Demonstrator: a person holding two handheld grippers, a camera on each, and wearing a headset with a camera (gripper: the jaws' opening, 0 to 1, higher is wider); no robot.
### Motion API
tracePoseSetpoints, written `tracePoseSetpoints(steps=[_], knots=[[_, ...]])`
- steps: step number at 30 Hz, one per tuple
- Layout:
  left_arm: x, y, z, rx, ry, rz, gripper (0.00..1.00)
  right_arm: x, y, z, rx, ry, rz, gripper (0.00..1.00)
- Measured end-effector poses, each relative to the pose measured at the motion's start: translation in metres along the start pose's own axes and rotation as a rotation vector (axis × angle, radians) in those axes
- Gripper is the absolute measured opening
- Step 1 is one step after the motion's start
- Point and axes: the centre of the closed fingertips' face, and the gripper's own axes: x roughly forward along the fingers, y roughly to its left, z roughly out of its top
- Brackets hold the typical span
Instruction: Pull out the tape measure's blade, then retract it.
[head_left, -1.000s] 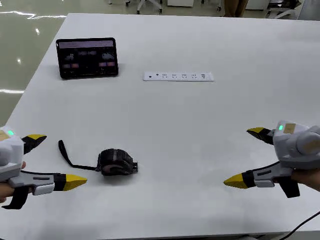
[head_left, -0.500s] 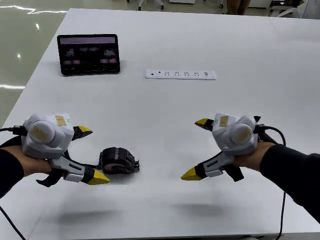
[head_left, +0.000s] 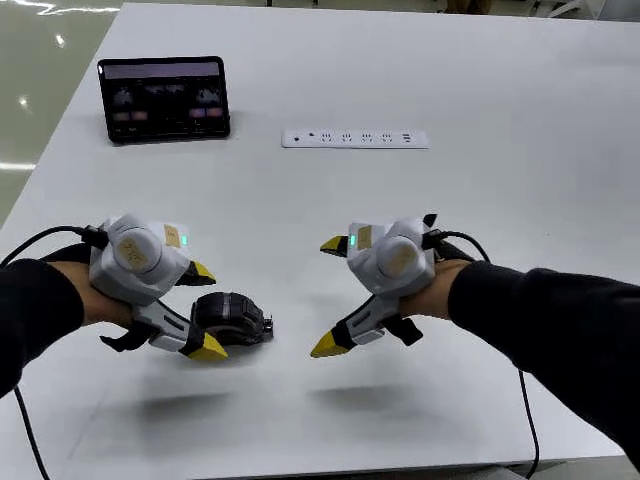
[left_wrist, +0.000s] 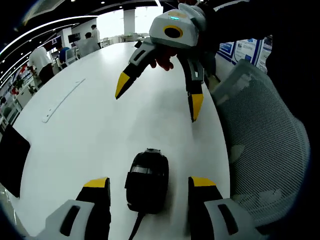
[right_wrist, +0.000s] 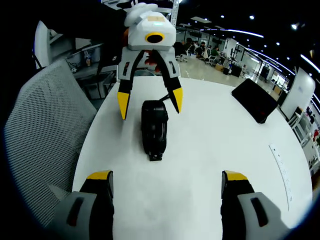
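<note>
A black tape measure (head_left: 233, 318) lies on the white table (head_left: 420, 80), with its blade in. My left gripper (head_left: 207, 310) is open and straddles the case from the left without touching it. In the left gripper view the tape measure (left_wrist: 146, 180) sits between the yellow fingertips (left_wrist: 96, 182). My right gripper (head_left: 330, 295) is open a short way to the right, pointing at the case. In the right gripper view the tape measure (right_wrist: 154, 127) lies ahead of the right gripper (right_wrist: 167, 176), with the left gripper (right_wrist: 150, 104) over its far end.
A dark tablet (head_left: 163, 98) stands at the back left and a white power strip (head_left: 355, 138) lies at the back middle. A grey mesh chair (left_wrist: 260, 150) stands off the table's near edge. Black cables trail from both grippers.
Both grippers have moved inward from the table's sides. The left one now has its jaws on either side of the tape measure, and the right one has come close from the right.
</note>
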Motion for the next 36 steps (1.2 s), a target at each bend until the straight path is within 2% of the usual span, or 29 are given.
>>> tracePoseSetpoints(steps=[2,3,5,6,8,10,13,17,23,26,29,32,34,36], knots=[[0.003,0.000,0.005,0.032,-0.011,0.001,0.51,0.008,0.002,0.004,-0.002,-0.004,0.017,0.82],[0.004,-0.002,0.003,0.035,0.013,-0.014,0.45,0.013,0.003,0.006,-0.003,-0.004,0.023,0.80],[0.006,-0.001,0.002,0.051,0.025,-0.006,0.30,0.019,0.004,0.007,-0.004,0.001,0.030,0.79],[0.007,-0.001,0.005,0.080,0.008,0.007,0.30,0.023,0.005,0.007,0.004,0.001,0.038,0.78],[0.009,-0.002,0.002,0.075,0.023,-0.003,0.29,0.028,0.005,0.007,0.004,0.005,0.036,0.78],[0.010,-0.002,0.001,0.098,0.026,-0.003,0.29,0.032,0.005,0.006,0.010,0.010,0.041,0.77],[0.010,-0.002,0.000,0.106,0.035,-0.010,0.29,0.036,0.006,0.008,0.007,0.005,0.054,0.70],[0.012,-0.002,0.000,0.112,0.054,-0.017,0.29,0.043,0.011,0.010,0.015,0.000,0.078,0.65],[0.013,0.002,-0.003,0.105,0.074,-0.014,0.29,0.060,0.013,0.008,-0.015,0.006,0.080,0.44],[0.013,0.002,-0.003,0.106,0.075,-0.021,0.29,0.064,0.015,0.004,-0.031,0.023,0.092,0.39],[0.013,0.002,-0.003,0.115,0.078,-0.023,0.29,0.066,0.018,0.003,-0.035,0.029,0.104,0.29],[0.012,0.002,-0.002,0.109,0.070,-0.022,0.29,0.069,0.022,0.001,-0.050,0.037,0.123,0.24],[0.012,0.002,-0.002,0.106,0.070,-0.018,0.29,0.071,0.023,0.001,-0.052,0.040,0.128,0.15],[0.012,0.001,-0.002,0.107,0.072,-0.013,0.29,0.071,0.025,0.001,-0.060,0.047,0.134,0.12]])
